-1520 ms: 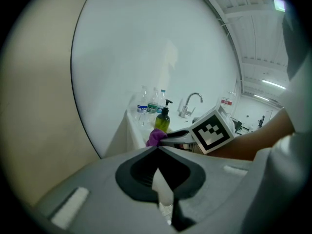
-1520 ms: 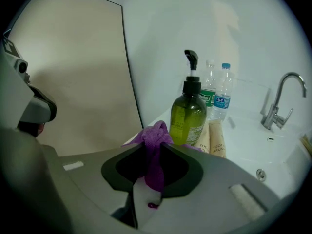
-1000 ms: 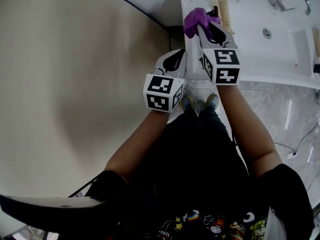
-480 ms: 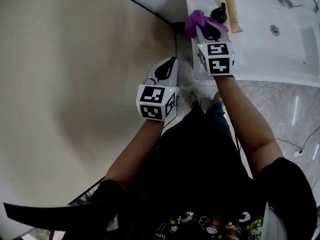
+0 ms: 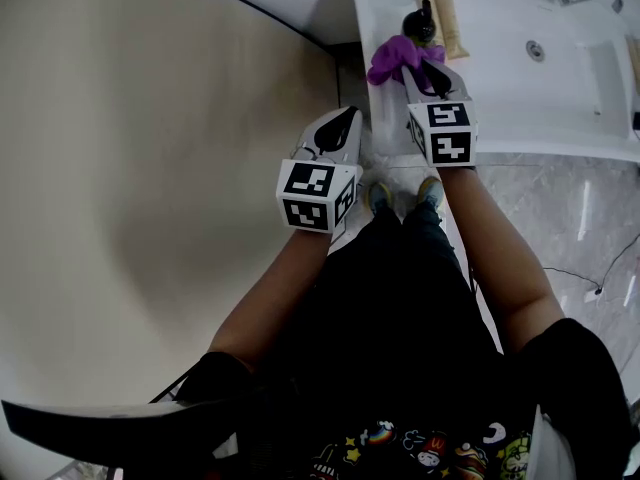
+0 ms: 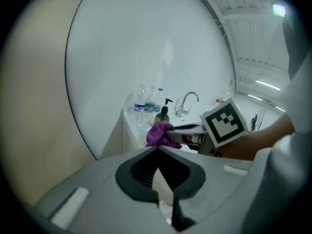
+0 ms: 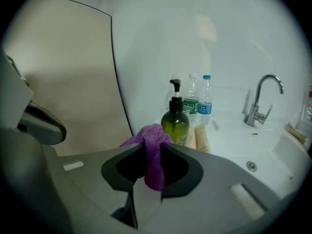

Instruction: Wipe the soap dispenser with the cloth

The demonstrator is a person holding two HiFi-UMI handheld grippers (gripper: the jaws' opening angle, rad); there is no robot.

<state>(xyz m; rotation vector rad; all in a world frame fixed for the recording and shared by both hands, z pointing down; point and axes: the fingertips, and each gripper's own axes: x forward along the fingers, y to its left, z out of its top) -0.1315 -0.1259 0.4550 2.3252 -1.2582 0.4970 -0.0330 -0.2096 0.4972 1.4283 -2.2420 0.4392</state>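
The soap dispenser [image 7: 175,123] is a dark green bottle with a black pump, upright at the left end of the white counter [image 5: 500,78]. My right gripper [image 7: 151,146] is shut on a purple cloth [image 7: 154,152], which bunches above the jaws and hangs between them just short of the bottle. In the head view the cloth [image 5: 394,58] lies just below the dispenser [image 5: 419,23]. My left gripper [image 6: 158,150] hangs lower left, off the counter, shut with nothing in it. In the left gripper view, the cloth [image 6: 158,133] and the right gripper [image 6: 187,129] show in front of the dispenser [image 6: 163,115].
Two water bottles [image 7: 197,101] stand behind the dispenser and a beige tube [image 7: 202,138] lies beside it. To the right are the chrome tap [image 7: 261,99] and the sink basin [image 7: 273,152]. A beige wall [image 5: 150,168] stands left of the counter's edge.
My right gripper has come down with the cloth, and the dispenser's pump now shows clear beyond it. The left gripper has sunk a little.
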